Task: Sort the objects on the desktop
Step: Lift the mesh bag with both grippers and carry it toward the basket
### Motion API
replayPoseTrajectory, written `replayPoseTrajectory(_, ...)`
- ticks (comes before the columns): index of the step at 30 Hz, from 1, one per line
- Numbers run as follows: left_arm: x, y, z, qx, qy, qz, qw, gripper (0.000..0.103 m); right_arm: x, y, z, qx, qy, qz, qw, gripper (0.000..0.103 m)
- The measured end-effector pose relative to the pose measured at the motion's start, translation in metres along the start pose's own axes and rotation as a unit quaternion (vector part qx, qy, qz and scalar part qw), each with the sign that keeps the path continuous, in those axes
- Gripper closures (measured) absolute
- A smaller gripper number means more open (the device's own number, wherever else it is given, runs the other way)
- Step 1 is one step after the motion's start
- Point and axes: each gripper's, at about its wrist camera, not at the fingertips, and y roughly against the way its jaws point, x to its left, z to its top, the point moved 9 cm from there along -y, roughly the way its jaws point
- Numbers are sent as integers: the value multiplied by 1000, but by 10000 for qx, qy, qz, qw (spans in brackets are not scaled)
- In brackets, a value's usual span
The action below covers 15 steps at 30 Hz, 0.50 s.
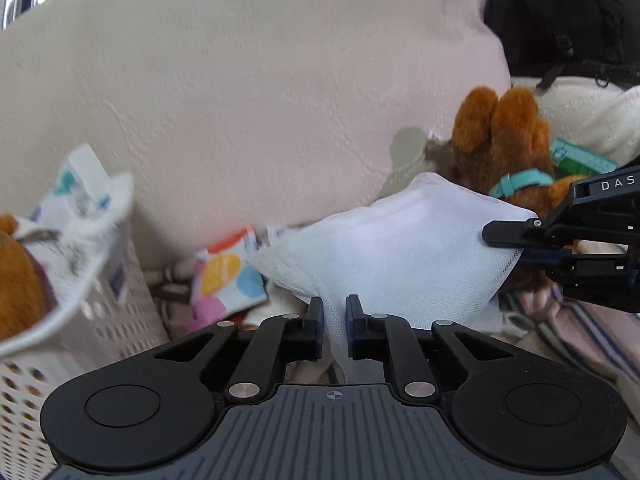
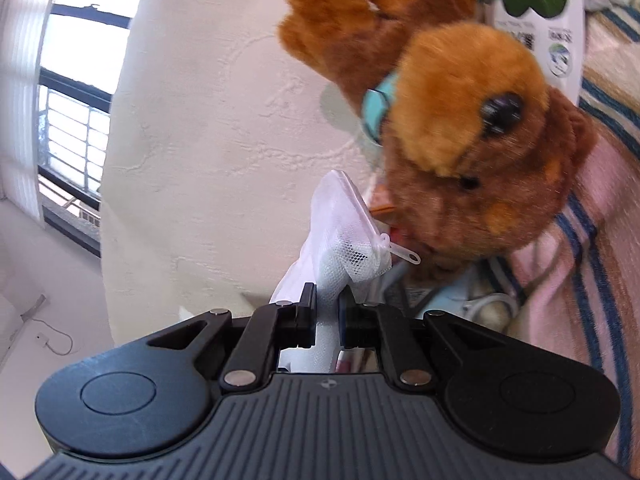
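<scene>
A white mesh bag (image 1: 400,248) hangs stretched between both grippers, above the clutter. My left gripper (image 1: 334,320) is shut on its lower corner. My right gripper (image 1: 508,246) comes in from the right and is shut on the bag's right edge; in the right wrist view my right gripper (image 2: 328,312) pinches the mesh bag (image 2: 344,236) near its zipper pull (image 2: 406,254). A brown plush dog (image 2: 472,152) with a teal collar lies just behind the bag, legs up; it also shows in the left wrist view (image 1: 508,148).
A white perforated basket (image 1: 80,344) at the left holds a brown plush and printed cloth. A colourful dotted cloth (image 1: 228,276) lies by the cream wall. A striped pink blanket (image 2: 592,272) covers the surface at right. A dark backpack (image 1: 568,12) sits behind.
</scene>
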Motion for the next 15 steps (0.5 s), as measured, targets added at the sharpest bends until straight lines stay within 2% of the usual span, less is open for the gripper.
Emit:
replayPoseTrajectory(7, 7, 31, 22, -331, -52, 181, 9993, 97, 43, 9, 9, -74, 317, 274, 9991, 92)
replayPoseTrajectory(9, 12, 42, 28, -435, -94, 254, 9987, 97, 64, 0, -1, -91, 461, 350, 9983, 92)
replayPoseTrajectory(11, 19, 53, 35, -537, -76, 322, 9980, 97, 81, -17, 7, -97, 571, 454, 9973, 92)
replayPoseTrajectory(15, 40, 76, 49, -746, -61, 553, 9957, 97, 104, -3, -10, -37, 780, 672, 9947, 92)
